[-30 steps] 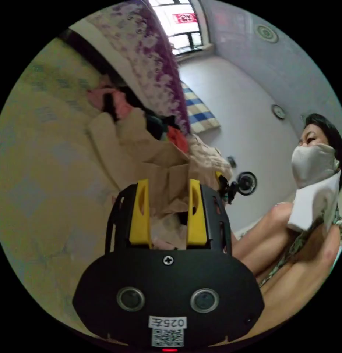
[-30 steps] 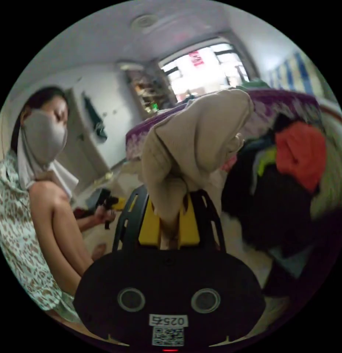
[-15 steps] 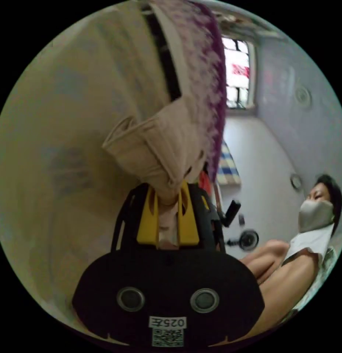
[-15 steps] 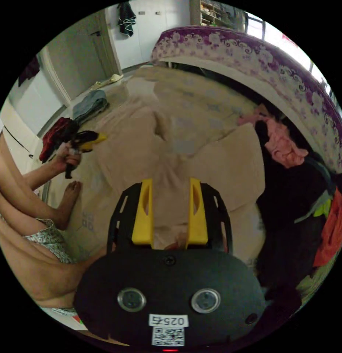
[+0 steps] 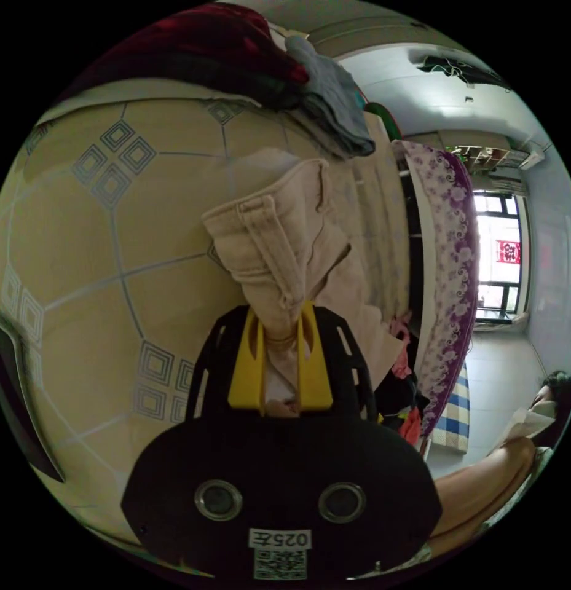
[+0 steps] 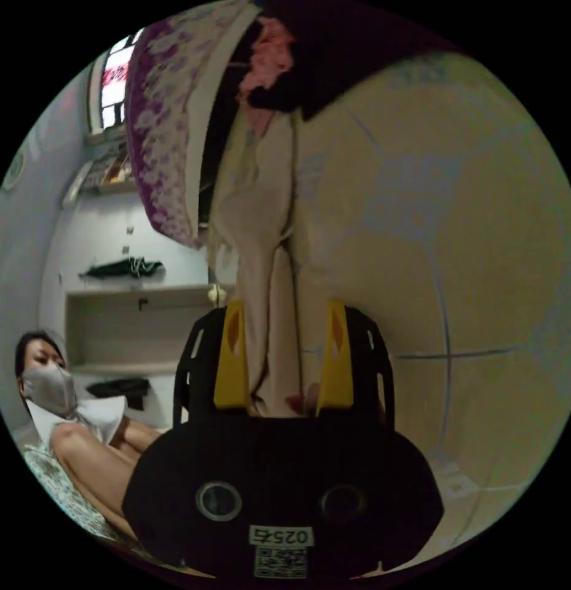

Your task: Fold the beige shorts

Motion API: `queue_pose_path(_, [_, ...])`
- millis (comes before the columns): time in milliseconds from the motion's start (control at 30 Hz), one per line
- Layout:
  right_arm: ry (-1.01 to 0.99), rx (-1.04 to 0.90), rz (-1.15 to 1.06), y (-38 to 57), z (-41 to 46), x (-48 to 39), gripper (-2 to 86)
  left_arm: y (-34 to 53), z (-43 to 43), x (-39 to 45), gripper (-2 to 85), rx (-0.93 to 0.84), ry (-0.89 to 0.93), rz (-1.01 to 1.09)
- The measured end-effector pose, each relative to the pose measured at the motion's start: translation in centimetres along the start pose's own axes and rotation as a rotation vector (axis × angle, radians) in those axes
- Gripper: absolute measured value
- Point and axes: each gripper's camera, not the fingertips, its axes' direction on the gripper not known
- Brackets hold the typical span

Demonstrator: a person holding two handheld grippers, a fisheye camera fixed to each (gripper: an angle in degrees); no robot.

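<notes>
Shorts hang soft and floppy over the yellow mat, so I keep my left gripper pinched on the thick waistband, while my right gripper, jaws apart, has cloth loose between them.

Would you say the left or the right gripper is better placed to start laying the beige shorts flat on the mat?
Probably the left gripper: it is shut on the beige shorts at the waistband. The right gripper stands open around loose fabric.
</notes>
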Motion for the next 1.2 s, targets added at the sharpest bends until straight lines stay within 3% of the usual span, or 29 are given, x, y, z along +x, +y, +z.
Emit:
queue_pose_path(133, [-0.169,0.067,0.042,-3.2,2.0,0.3,18.0,-0.7,-2.8,0.8,3.8,-0.008,0.027,-0.017])
queue_pose_path(233, [-0.061,-0.045,-0.049,-7.5,5.9,-2.4,15.5,-1.2,-5.0,1.6,3.9,-0.018,0.042,0.015])
queue_pose_path(300, [0.06,-0.204,-0.06,-10.0,8.9,-4.2,9.3,-1.4,-6.6,2.2,4.2,-0.017,0.045,0.029])
queue_pose_path(367, [0.062,-0.256,-0.139,-10.8,9.6,-5.4,5.6,-1.5,-7.8,2.7,4.4,-0.011,0.052,0.016])
queue_pose_path(500, [-0.13,-0.022,-0.201,-8.6,4.7,-8.3,2.9,-1.5,-10.4,6.4,4.4,0.022,0.237,0.129])
queue_pose_path(567, [-0.128,0.094,-0.302,-6.1,1.2,-11.2,2.6,-1.6,-10.5,9.5,3.9,0.004,0.327,0.202])
queue_pose_path(633, [-0.023,0.208,-0.447,-2.6,-3.0,-15.8,2.6,-1.6,-10.5,13.9,3.4,-0.053,0.38,0.313])
queue_pose_path(700, [0.202,0.357,-0.746,3.3,-8.5,-23.8,3.1,-1.0,-10.9,20.4,3.3,-0.115,0.451,0.484])
queue_pose_path(767, [0.376,0.45,-0.857,6.3,-11.8,-28.7,3.6,-0.6,-11.6,24.0,3.6,-0.134,0.562,0.583])
queue_pose_path(867, [0.507,0.513,-0.838,6.9,-15.2,-32.3,4.4,-1.2,-11.7,26.2,4.2,-0.147,0.737,0.619])
queue_pose_path(967, [0.558,0.391,-0.748,3.9,-14.5,-29.5,6.0,-3.2,-8.9,23.5,4.1,-0.177,0.747,0.475])
queue_pose_path(1033, [0.54,0.271,-0.649,1.8,-12.7,-24.6,8.0,-4.3,-6.8,20.6,4.1,-0.155,0.634,0.46])
queue_pose_path(1167, [0.636,-0.061,-0.232,-0.1,-6.4,-7.5,12.2,-6.6,-0.2,12.2,4.3,-0.248,0.267,0.348])
queue_pose_path(1200, [0.527,-0.036,-0.11,0.8,-6.3,-3.8,12.6,-6.7,0.9,10.7,4.5,-0.257,0.213,0.331])
